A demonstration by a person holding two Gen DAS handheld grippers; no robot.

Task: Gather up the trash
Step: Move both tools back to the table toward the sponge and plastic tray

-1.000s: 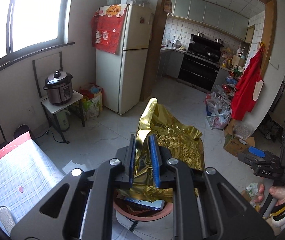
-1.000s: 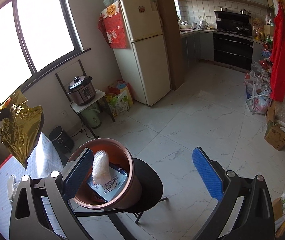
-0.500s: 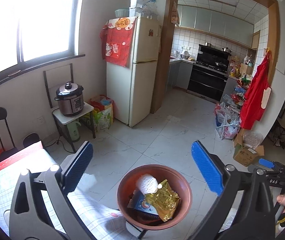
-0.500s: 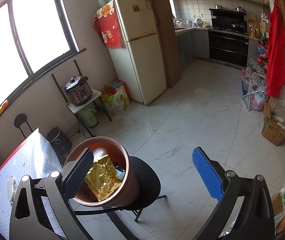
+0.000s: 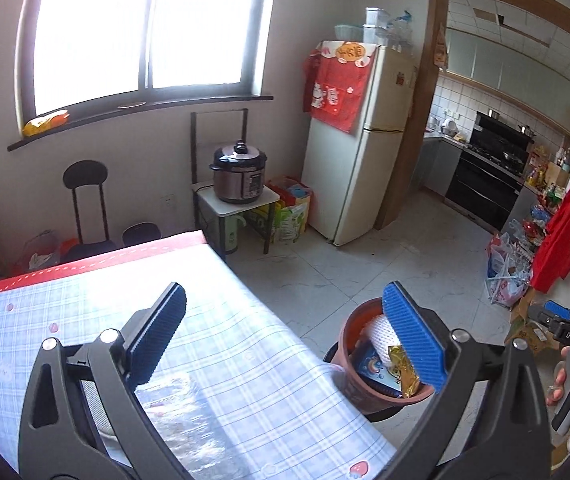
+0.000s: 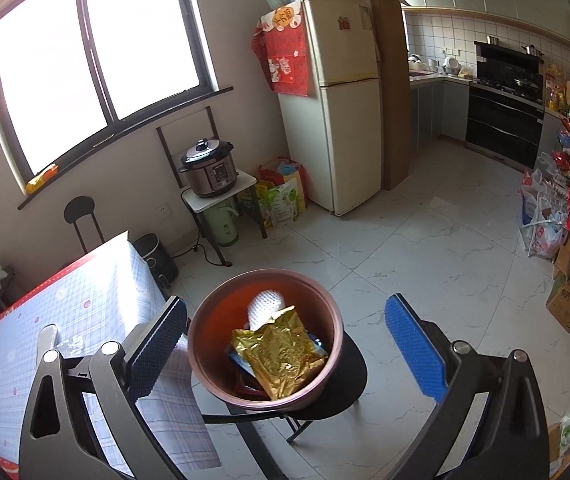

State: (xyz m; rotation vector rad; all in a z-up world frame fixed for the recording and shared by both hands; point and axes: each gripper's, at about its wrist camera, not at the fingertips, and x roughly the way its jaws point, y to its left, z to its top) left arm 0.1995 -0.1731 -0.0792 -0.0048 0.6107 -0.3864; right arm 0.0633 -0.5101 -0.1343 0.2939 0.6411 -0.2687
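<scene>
Both tools are seen with jaws spread wide and nothing held. The left gripper (image 5: 285,344) is positioned over the checked tablecloth (image 5: 245,380), near the table's right edge, with bare cloth between its fingers. The right gripper (image 6: 285,344) is framed around the brown bin (image 6: 205,344), which is set on a black stool (image 6: 349,380) just beside that edge. The gold foil wrapper (image 6: 281,352) is lying inside the bin, against a white foam net (image 6: 265,306). Open tiled floor (image 6: 425,256) is seen beyond.

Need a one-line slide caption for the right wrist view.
Open right gripper over a brown bin holding gold foil wrapper and white foam net.
</scene>
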